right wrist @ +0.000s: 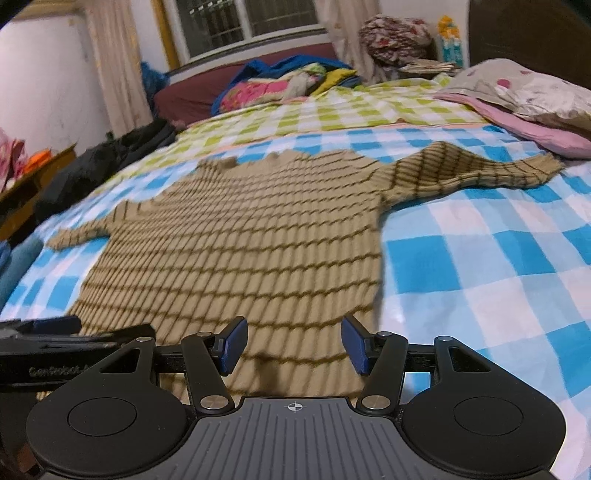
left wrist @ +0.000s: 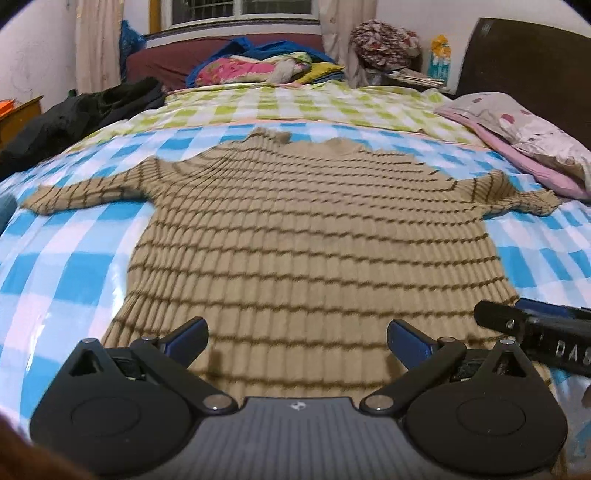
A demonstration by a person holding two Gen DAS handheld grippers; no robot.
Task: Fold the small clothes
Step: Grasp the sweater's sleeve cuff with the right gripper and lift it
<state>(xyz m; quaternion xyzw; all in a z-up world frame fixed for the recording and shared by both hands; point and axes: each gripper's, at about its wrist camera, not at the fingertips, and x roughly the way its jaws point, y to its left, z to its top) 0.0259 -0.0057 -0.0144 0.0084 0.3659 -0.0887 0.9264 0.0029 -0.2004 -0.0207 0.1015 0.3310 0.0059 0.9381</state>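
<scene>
A: Sweater [left wrist: 295, 229] lay spread flat mid-bed [left wrist: 74, 280], hem at the near edge; both grippers' jaws hung open, empty.

B: Risk: grabbing one layer could bunch it.

Bedroom scene; bed [left wrist: 92, 280] covered in blue-white check sheet, green-white check sheet [left wrist: 295, 107] behind it; barred window [right wrist: 243, 22] on far wall, cream curtains [left wrist: 98, 44] either side; dark wooden headboard [left wrist: 528, 62] at right, pink-spotted pillow [left wrist: 517, 129] below it; maroon sofa [left wrist: 166, 61] under window, piled with colourful bedding [left wrist: 258, 66]; black garment [left wrist: 74, 114] on bed's left edge; wooden cabinet [left wrist: 18, 114] far left; white walls; dim indoor light.
</scene>
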